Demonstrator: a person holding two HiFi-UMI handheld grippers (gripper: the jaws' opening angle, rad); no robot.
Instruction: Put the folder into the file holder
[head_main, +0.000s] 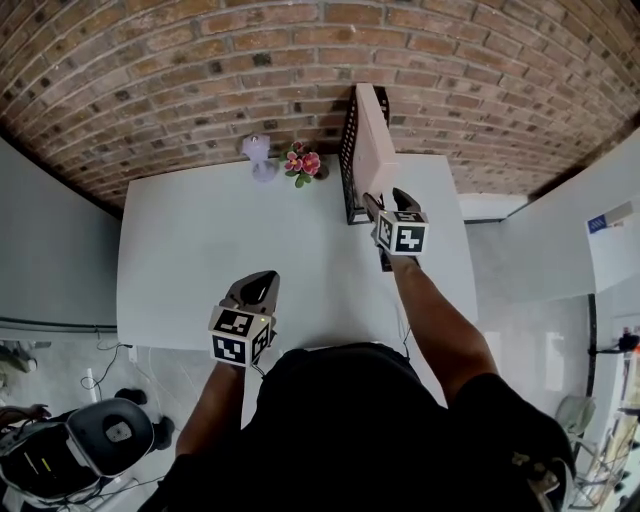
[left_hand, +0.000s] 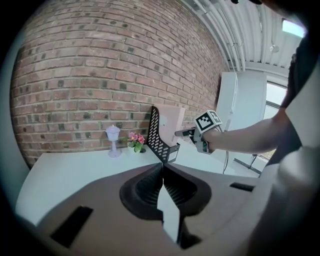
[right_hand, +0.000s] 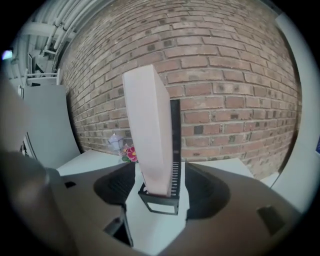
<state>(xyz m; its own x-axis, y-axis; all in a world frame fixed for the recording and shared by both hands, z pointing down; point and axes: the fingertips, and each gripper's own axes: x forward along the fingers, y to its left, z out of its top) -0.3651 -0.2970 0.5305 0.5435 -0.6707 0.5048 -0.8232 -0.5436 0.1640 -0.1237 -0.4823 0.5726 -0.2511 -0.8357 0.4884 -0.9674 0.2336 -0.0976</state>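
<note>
Two jaws apart | right tongs (head_main: 388, 201) | folder (right_hand: 147, 135) just ahead, in file holder (right_hand: 160, 204)

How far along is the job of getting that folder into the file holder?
Nearly finished. Done: the folder stands in the black file holder. In hand: nothing; the right gripper is open, jaws clear of the folder, and the left gripper is shut and empty. Left: probably just pulling back.
</note>
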